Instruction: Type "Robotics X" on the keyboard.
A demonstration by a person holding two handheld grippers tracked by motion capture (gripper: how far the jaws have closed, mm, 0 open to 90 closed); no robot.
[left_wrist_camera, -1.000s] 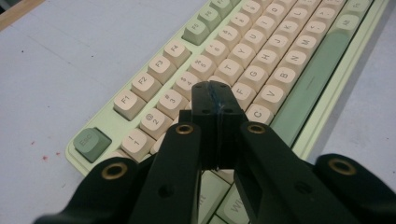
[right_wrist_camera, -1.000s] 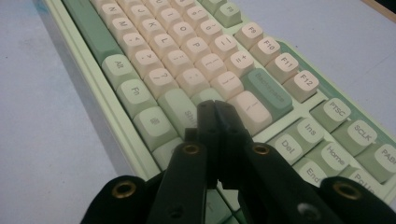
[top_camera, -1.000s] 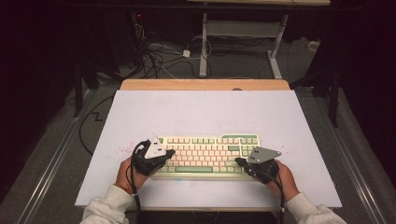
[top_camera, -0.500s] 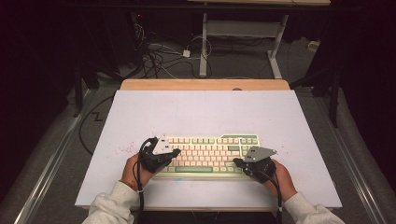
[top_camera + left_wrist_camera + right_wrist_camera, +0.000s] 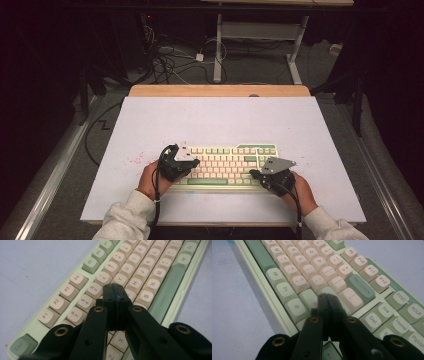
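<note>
Over keyboard (image 5: 227,165): left tool (image 5: 115,291), right tool (image 5: 325,300) closed, angled inward.

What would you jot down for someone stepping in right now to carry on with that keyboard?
Left gripper: shut, holding nothing, tips over the keys near T and G.
Right gripper: shut, holding nothing, tips over the green keys below Backspace.
Keyboard: flat on the white mat, near its front edge, a gripper over each end.
Done: both grippers poised like typing fingers.
Left: pressing keys; which were pressed can't be told.
</note>
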